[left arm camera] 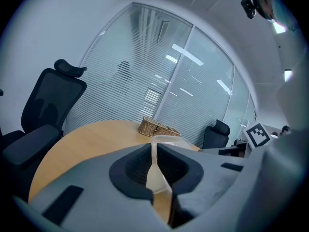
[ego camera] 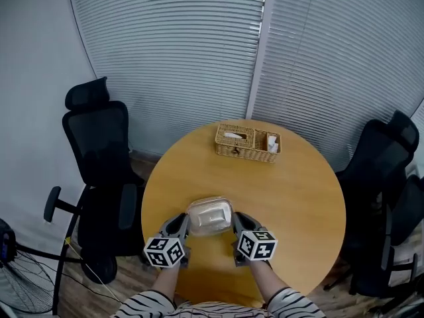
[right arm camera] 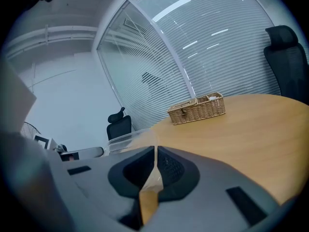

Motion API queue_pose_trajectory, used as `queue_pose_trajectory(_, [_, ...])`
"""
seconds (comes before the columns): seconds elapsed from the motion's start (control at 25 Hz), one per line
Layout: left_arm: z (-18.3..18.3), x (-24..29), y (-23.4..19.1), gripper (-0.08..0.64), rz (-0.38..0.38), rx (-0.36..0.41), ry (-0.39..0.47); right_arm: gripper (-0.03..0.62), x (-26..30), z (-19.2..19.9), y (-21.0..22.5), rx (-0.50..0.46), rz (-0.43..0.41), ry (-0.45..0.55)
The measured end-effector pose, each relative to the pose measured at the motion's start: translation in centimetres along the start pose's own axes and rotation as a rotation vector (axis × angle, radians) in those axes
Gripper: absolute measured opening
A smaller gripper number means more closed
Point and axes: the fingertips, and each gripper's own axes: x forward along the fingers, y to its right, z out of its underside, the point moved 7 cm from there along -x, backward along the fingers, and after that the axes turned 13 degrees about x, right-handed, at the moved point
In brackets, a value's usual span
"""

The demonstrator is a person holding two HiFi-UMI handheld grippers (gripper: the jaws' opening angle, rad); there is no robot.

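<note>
L tongs [ego camera: 183,226] & R tongs [ego camera: 237,223] each pinch opp rims of clear plastic box [ego camera: 210,216] on round table [ego camera: 298,197]

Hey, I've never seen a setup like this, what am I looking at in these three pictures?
A person at a round wooden table holds a handheld two-finger gripper in each hand; the patterned cubes belong to them. The head view comes from a head camera looking down. The other two come from cameras riding on the left gripper and right gripper, looking along their fingers. Both are shut on opposite rims of a clear plastic container. A wicker basket stands farther back, with black office chairs around.
</note>
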Motion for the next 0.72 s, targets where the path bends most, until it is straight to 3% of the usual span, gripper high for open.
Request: queue_pose_trajectory(0.72, [-1.3, -9.1, 7.9, 0.049, -0.078, 0.034, 0.097, 0.041, -10.4, 1.2, -1.9, -0.035, -0.106, 0.016])
